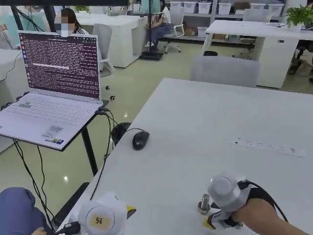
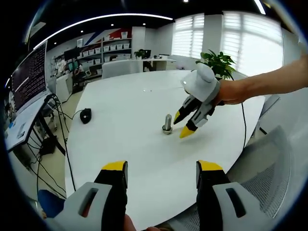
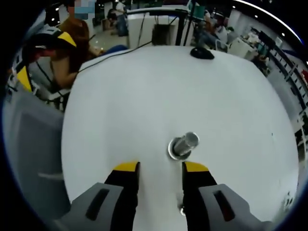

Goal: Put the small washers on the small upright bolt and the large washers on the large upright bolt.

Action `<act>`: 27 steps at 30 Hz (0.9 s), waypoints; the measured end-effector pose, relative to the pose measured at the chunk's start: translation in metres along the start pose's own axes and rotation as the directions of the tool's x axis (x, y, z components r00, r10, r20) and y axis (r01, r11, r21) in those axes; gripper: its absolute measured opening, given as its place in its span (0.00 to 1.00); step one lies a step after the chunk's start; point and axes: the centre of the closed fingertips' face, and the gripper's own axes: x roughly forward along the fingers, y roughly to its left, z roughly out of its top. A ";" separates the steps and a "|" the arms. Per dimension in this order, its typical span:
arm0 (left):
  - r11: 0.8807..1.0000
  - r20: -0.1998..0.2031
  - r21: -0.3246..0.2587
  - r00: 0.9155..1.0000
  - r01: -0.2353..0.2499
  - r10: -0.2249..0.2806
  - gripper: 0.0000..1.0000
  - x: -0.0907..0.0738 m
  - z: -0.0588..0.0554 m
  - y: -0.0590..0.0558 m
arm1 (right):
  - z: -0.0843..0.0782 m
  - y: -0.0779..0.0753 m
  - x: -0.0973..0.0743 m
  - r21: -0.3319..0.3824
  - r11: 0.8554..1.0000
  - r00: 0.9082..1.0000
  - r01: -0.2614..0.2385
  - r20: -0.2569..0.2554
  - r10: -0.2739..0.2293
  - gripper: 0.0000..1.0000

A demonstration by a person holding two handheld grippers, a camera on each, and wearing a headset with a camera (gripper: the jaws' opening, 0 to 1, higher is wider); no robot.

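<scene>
The left tongs (image 2: 162,167) hang over the near edge of the table (image 1: 205,122), jaws wide apart and holding nothing. Ahead of them the white top runs bare to the bolt (image 2: 167,123), and bare again past it to the far edge. The right tongs (image 3: 161,167), gripped by a hand (image 2: 231,91), sit low over the top, jaws apart too, with nothing between the tips. The bolt stands upright just ahead of their right jaw's tip. To the left of these tongs the table's edge curves round close by, with the left tongs off beyond it; ahead and to the right the top lies open. Counted: one bolt, two tongs, one mouse (image 1: 140,140), one laptop (image 1: 54,93), one power strip (image 1: 269,146). A ring circles the bolt's foot. I cannot tell whether it is a washer or the bolt's own head, nor whether this is the small bolt or the large. The mouse lies well beyond both tongs, near the table's left edge; the laptop sits off the table on a stand past that edge. The head view gives the strip, far ahead of the right tongs. The left gripper view gives a side look at the right tongs, yellow tips angled down just right of the bolt. The right gripper view looks down on the bolt's top.
</scene>
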 end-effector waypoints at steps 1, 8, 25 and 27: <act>1.000 -0.001 0.002 1.000 0.003 -0.003 0.57 0.001 0.000 0.000 | -0.002 0.002 -0.002 0.008 1.000 1.000 0.003 0.012 -0.003 0.37; 1.000 0.000 0.007 1.000 0.025 -0.025 0.56 0.007 0.005 -0.004 | -0.021 0.011 -0.027 0.168 0.984 0.992 0.056 0.103 -0.074 0.41; 0.998 -0.015 0.012 0.998 0.055 -0.055 0.56 0.018 0.000 -0.013 | -0.101 0.039 -0.083 0.461 0.878 0.939 0.131 0.225 -0.258 0.54; 0.998 -0.021 0.017 0.998 0.061 -0.061 0.56 0.019 -0.002 -0.013 | -0.106 0.043 -0.083 0.460 0.878 0.941 0.134 0.220 -0.259 0.57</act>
